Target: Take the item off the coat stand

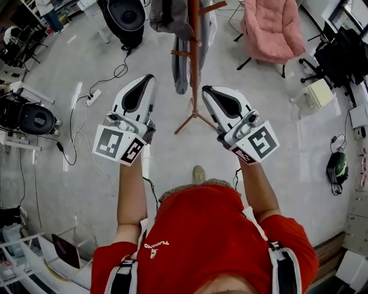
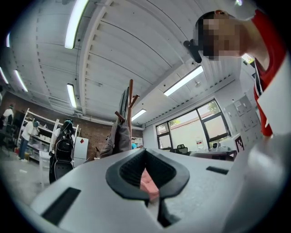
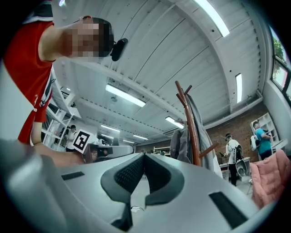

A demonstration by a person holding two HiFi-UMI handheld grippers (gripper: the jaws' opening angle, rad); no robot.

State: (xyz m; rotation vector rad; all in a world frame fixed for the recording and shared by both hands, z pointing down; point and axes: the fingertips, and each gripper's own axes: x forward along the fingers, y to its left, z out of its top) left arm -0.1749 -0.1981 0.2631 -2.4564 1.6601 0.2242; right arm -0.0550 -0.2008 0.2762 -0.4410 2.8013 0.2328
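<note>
A wooden coat stand [image 1: 194, 57] rises from the floor straight ahead. A grey garment [image 1: 180, 69] hangs on its left side, and a darker one [image 1: 168, 17] hangs higher up. My left gripper [image 1: 150, 77] points at the stand from the lower left. My right gripper [image 1: 205, 90] points at it from the lower right. Both are shut with nothing between the jaws, a short way from the hanging clothes. The stand [image 2: 130, 113] and grey garment [image 2: 119, 136] show beyond my left gripper [image 2: 145, 150]. My right gripper [image 3: 143, 155] faces the stand [image 3: 188, 123] and its garment [image 3: 181, 143].
A pink armchair [image 1: 273, 28] stands at the back right, and a black bag [image 1: 123, 17] at the back left. A power strip with cables [image 1: 92, 97] lies on the floor to the left. Black office chairs [image 1: 339, 54] are at the right. People [image 3: 233, 152] stand in the distance.
</note>
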